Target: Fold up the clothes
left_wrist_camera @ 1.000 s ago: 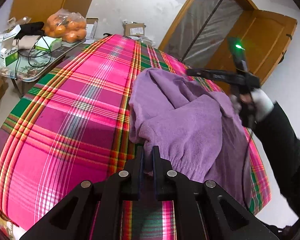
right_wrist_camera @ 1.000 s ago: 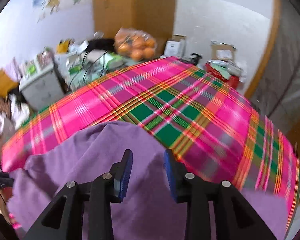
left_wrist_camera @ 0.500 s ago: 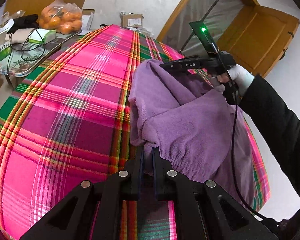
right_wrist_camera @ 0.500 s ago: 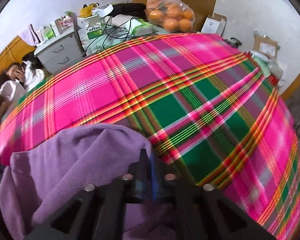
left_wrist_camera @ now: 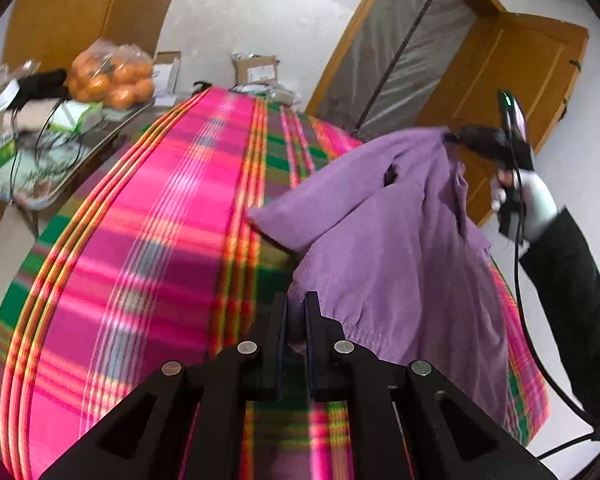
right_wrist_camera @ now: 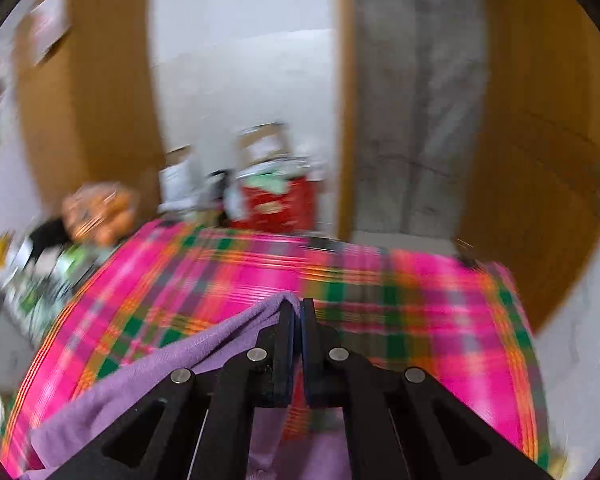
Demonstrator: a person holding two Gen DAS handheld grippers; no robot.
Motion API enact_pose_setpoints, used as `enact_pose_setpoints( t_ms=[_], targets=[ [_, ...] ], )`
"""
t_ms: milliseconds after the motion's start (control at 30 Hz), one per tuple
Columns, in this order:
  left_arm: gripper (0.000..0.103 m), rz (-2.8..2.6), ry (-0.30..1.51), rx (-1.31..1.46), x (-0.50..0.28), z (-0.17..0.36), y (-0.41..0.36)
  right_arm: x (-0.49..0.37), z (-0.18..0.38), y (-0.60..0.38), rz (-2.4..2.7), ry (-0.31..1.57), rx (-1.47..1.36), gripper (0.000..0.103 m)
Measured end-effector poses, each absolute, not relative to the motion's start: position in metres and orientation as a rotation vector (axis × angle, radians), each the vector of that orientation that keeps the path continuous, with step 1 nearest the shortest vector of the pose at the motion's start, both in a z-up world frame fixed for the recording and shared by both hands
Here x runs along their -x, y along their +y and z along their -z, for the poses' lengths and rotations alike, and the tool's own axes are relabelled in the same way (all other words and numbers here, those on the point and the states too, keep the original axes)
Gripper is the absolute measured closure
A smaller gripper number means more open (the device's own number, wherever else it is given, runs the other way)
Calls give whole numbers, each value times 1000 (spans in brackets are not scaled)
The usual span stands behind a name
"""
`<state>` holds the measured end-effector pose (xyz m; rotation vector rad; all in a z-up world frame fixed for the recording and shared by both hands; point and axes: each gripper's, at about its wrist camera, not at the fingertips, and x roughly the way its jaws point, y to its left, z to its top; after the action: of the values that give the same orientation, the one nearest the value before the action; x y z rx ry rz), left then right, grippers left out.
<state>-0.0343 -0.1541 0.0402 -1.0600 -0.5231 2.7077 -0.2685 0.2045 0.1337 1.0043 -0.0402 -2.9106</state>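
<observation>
Both grippers — left gripper [left_wrist_camera: 296, 312], right gripper [right_wrist_camera: 297, 312] — pinch one purple garment [left_wrist_camera: 388, 248] between closed fingers

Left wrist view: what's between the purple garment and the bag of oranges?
Only bare plaid cloth covering the table, from the purple garment across to its far-left edge; the bag of oranges sits on the cluttered side table beyond. The left wrist view shows it.

I see a purple garment [left_wrist_camera: 400, 240] on a pink, green and orange plaid cloth [left_wrist_camera: 160, 240]; black grippers [left_wrist_camera: 296, 312].
</observation>
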Motion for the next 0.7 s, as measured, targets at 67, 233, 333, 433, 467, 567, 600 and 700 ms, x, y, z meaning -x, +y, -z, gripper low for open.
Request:
enact_pose_setpoints(
  t_ms=[67, 233, 333, 433, 467, 567, 600, 700],
  targets=[
    [95, -2703, -513, 1043, 36, -45, -149, 251, -127, 244, 2986, -145, -1020, 100],
    [95, -2678, -495, 998, 29, -55, -136, 215, -92, 318, 3009, -323, -1191, 99],
    [95, -2674, -477, 1007, 25, -54, -129, 215, -62, 318, 2850, -168, -1399, 98],
    [95, -2662, -506, 1037, 18, -46, -132, 201, -76, 304, 2838, -85, -1237, 91],
    [95, -2659, -518, 1047, 17, -43, -133, 200, -83, 295, 2828, -57, -1181, 86],
    [95, -2666, -567, 1068, 13, -36, -142, 207, -102, 246, 2728, 132, -1062, 67],
    [95, -2674, -580, 1069, 12, -35, -146, 209, -105, 231, 2699, 201, -1039, 67],
    [95, -2701, -614, 1071, 9, -33, -157, 223, -101, 174, 2558, 427, -988, 63]
  ],
)
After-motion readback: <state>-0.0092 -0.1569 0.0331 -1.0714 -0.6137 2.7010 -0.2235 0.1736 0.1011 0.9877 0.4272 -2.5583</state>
